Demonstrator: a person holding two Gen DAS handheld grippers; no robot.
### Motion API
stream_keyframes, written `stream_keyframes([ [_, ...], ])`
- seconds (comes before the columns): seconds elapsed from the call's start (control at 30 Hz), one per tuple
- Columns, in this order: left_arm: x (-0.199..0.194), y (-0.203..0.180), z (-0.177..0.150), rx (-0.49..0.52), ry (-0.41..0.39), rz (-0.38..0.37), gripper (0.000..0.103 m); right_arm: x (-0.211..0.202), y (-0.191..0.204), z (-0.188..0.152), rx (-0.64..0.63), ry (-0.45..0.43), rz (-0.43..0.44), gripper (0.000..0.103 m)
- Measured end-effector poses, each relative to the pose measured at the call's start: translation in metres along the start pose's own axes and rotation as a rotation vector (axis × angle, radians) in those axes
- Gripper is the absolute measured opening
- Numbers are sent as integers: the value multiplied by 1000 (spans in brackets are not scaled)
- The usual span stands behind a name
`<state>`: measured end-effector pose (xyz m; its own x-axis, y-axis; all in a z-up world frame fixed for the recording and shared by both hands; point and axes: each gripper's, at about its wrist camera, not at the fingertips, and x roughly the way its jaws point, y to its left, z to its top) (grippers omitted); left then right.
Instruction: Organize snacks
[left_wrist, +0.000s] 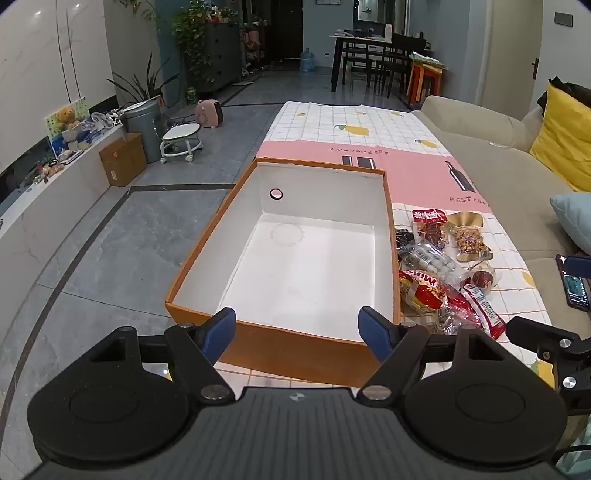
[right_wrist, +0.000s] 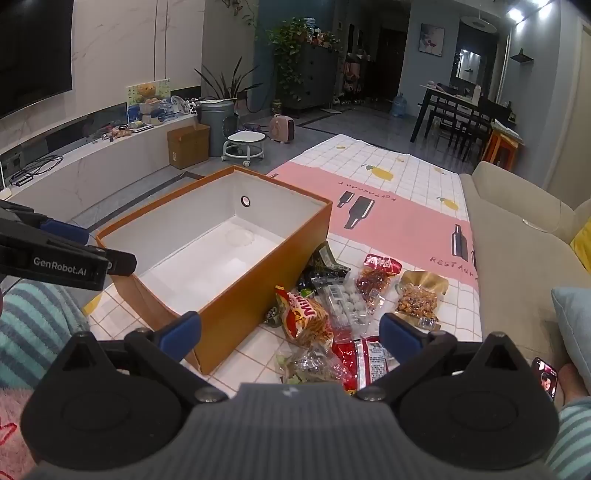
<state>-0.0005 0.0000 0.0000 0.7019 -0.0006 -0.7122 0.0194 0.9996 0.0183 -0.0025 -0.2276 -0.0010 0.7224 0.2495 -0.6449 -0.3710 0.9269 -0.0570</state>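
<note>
An empty orange box (left_wrist: 310, 266) sits on a table (left_wrist: 369, 122) covered by a checked cloth. A pile of snack packets (right_wrist: 332, 306) lies on the cloth just to the box's right, touching its side wall. The right hand-held gripper (right_wrist: 290, 332) hovers directly over the pile, jaws wide open and empty. The left hand-held gripper (left_wrist: 297, 328), also open and empty, faces the box's near edge, so the right hand is nearer the snacks. The box's long axis runs away from both.
</note>
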Motion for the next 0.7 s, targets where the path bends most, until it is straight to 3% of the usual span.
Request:
stream_keyframes([
  [0.7,3,-3,-2,-4,21,9,88,2,-2,0,0,7,-4,99],
])
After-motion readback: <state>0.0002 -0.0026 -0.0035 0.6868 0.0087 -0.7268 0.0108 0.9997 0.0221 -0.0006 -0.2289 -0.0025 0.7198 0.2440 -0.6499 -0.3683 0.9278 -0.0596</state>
